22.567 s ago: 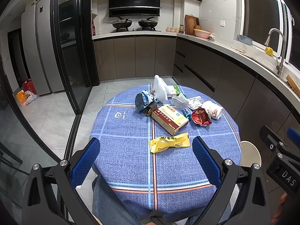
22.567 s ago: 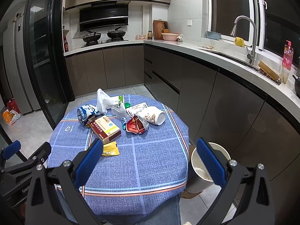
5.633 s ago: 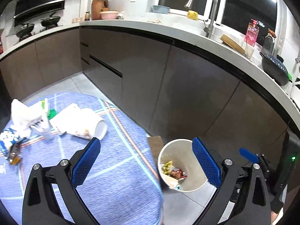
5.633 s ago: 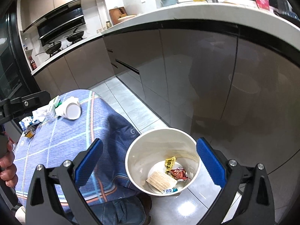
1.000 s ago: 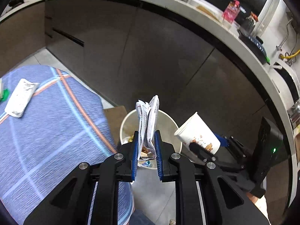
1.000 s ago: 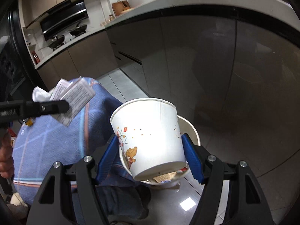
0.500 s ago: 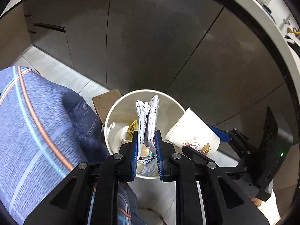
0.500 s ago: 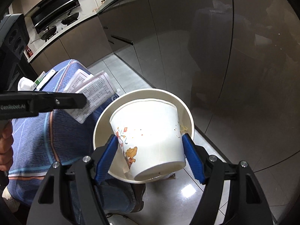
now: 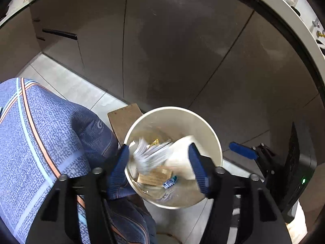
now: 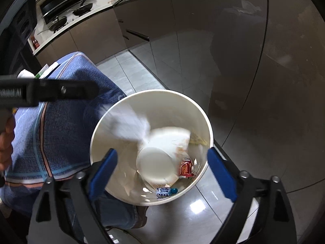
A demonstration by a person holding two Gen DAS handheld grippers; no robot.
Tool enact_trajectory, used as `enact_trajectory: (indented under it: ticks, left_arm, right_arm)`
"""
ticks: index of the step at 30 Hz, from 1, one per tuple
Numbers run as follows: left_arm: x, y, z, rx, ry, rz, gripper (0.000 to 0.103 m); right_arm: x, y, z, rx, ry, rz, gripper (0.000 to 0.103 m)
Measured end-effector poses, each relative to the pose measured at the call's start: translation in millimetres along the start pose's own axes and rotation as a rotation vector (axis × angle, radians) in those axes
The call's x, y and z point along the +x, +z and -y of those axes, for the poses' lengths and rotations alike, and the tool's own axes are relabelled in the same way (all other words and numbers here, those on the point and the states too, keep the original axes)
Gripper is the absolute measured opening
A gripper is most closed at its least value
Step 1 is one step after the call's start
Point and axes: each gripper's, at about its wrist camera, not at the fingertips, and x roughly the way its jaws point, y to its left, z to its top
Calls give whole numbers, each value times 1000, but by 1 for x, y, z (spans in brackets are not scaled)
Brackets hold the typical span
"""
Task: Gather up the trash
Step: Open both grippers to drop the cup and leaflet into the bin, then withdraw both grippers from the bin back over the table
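Both grippers hang over the white round trash bin on the floor. My left gripper has its jaws opening; the folded white papers are blurred, falling free into the bin, touched by neither pad. My right gripper also has its jaws opening, and the white paper cup drops base up into the bin between the blue pads, clear of both. A red wrapper, a tan box and a small blue-and-white packet lie in the bin.
The blue checked tablecloth hangs just left of the bin. Dark cabinet fronts stand close behind it. A brown board lies on the tiled floor beside the bin. A hand holds the left gripper's handle.
Both grippers sank closer to the bin. The left jaws parted and let the papers go; the right jaws widened and let the cup go. Both things now fall into the bin.
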Motion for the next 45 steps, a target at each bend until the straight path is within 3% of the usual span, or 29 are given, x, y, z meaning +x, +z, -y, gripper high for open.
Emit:
enact_trajectory:
  ticks: [5,7,30,45]
  left_arm:
    - [-11,3,-5,-23,36,70,89]
    - [-17,5,-6,-35,42,93,94]
    - [-107,-7,-29,-149,118,229,94]
    - [-194,-61,-80,-299,266,305,94]
  right_arm:
    - [-4,-4,0,2,1,14,100]
    - [-8,-7,3,3,0,17,100]
    - [-54,19,-33,-40,-22,70,100]
    - [-101,53,-115,-170,55,173,100]
